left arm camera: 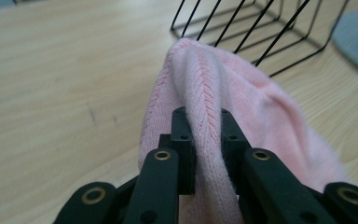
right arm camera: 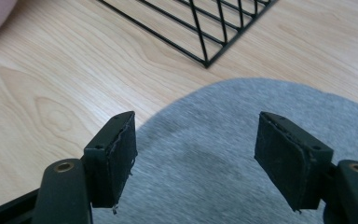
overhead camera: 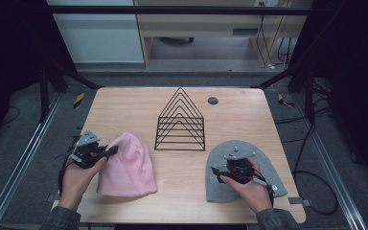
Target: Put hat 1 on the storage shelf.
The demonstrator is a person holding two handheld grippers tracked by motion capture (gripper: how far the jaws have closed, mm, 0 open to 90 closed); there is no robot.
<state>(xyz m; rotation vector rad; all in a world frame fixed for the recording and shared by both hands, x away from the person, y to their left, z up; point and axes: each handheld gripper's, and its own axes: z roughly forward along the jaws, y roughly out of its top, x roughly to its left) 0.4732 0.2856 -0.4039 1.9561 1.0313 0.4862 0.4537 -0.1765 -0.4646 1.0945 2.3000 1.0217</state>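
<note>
Pink knit hat (left arm camera: pixel 242 107), lying near the table's (overhead camera: pixel 124 103) front-left corner, is being pinched by the left gripper (left arm camera: pixel 204 140); right gripper (right arm camera: pixel 205 158) is hovering wide-jawed over the ungrasped grey hat (right arm camera: pixel 242 140), wire rack (overhead camera: pixel 180 122) standing empty.

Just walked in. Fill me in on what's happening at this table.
A person works two handheld grippers at a wooden table. The left gripper has its fingers pinched on a fold of the pink beanie. The right gripper hovers open over the grey beanie. A black wire rack stands between them.
</note>
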